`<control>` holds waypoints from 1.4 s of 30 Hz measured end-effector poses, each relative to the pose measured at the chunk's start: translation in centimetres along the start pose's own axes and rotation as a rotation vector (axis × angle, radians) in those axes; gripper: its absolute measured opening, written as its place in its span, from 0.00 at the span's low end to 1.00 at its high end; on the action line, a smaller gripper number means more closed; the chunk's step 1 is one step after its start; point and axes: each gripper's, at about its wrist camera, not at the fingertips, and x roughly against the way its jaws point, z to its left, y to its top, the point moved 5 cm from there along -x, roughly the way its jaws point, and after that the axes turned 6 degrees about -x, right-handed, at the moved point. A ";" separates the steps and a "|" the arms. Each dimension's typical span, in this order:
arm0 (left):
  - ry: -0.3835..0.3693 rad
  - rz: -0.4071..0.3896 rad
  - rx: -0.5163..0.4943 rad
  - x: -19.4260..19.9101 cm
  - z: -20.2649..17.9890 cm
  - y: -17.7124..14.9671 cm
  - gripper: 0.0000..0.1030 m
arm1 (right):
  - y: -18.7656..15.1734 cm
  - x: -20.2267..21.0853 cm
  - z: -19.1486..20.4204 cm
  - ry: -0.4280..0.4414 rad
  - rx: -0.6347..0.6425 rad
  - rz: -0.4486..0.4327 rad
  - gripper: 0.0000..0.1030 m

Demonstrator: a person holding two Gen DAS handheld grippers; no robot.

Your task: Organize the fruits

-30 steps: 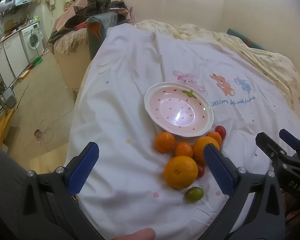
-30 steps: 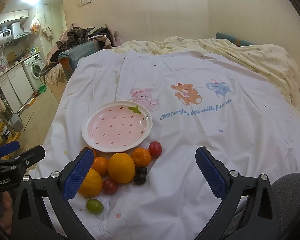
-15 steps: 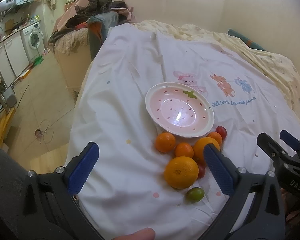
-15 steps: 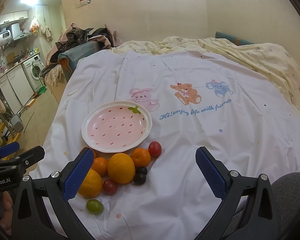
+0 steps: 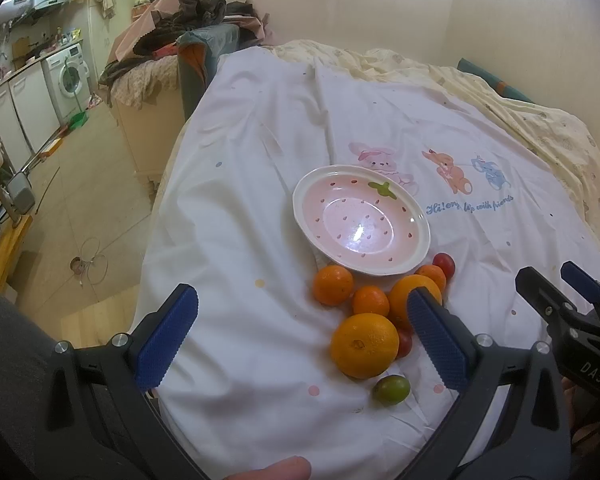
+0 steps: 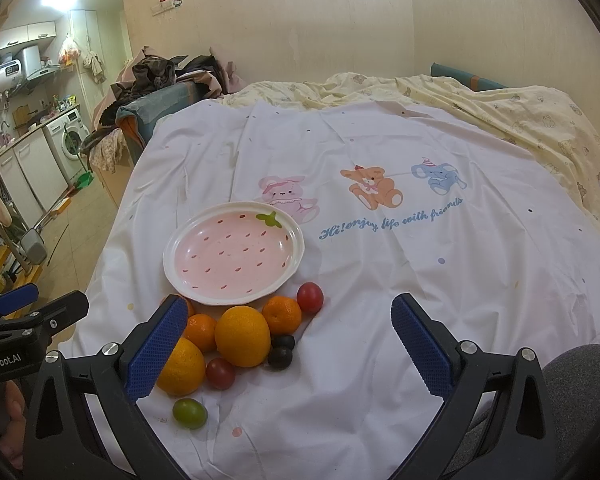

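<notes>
sheet print — "hi! enjoy life with friends"; left tool marked "genrobot.ai"

The right gripper hangs wide open above a white sheet — nothing between its blue pads. An empty strawberry-patterned plate lies ahead. Just before it cluster oranges, a red tomato, dark ones and a green one — all on the cloth.
</notes>
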 end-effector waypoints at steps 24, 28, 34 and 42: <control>0.001 0.001 -0.001 0.0 0.0 -0.1 1.00 | -0.1 -0.1 -0.1 0.001 -0.003 0.005 1.00; 0.001 0.001 0.000 0.0 0.0 -0.1 1.00 | -0.2 -0.2 -0.2 0.000 -0.008 0.009 1.00; 0.005 0.001 -0.003 0.1 0.1 -0.1 1.00 | -0.4 -0.3 -0.4 -0.002 -0.010 0.011 1.00; 0.003 0.015 -0.003 -0.3 0.1 -0.5 1.00 | -0.5 -0.4 -0.5 -0.002 -0.014 0.022 1.00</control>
